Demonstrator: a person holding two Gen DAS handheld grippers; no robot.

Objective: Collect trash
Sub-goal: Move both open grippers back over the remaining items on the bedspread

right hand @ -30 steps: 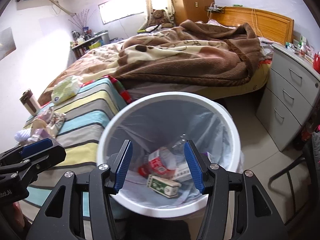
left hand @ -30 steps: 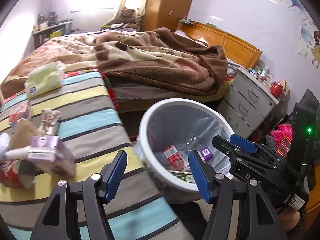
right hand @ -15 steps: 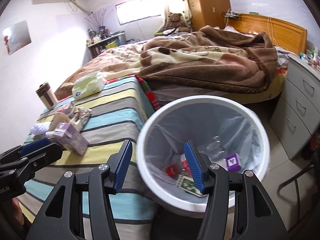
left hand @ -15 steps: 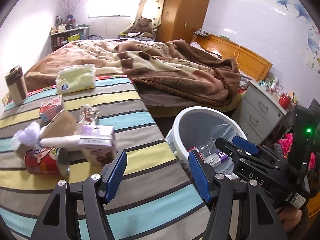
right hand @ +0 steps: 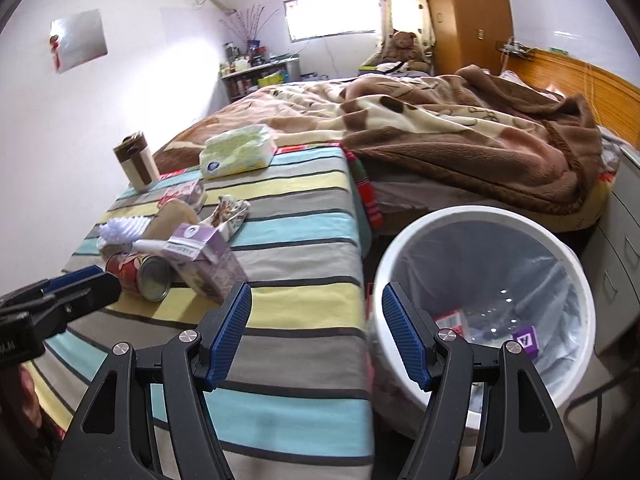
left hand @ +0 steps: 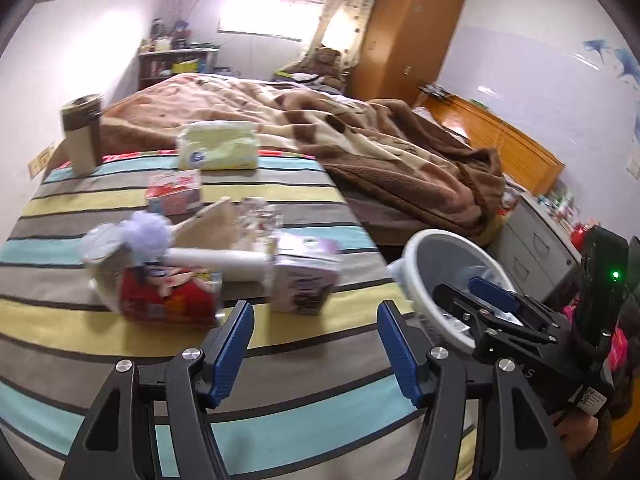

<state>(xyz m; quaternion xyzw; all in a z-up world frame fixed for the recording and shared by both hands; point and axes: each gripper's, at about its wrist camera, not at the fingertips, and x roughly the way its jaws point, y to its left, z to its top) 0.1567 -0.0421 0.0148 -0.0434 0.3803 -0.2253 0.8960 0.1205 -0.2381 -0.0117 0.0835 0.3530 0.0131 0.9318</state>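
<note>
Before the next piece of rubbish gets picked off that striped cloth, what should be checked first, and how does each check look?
1. Left gripper empty, fingers apart: ok.
2. Right gripper empty: ok; its fingers are opening with nothing between them.
3. Trash bin upright, mouth unblocked, room left inside: ok.
4. Rubbish within view on the striped cloth: ok; the purple carton and red can lie nearest.
5. Carton free to lift: not ok; a white brush lies against it and over the can.
6. Whether the carton or can still holds liquid: cannot tell.
</note>
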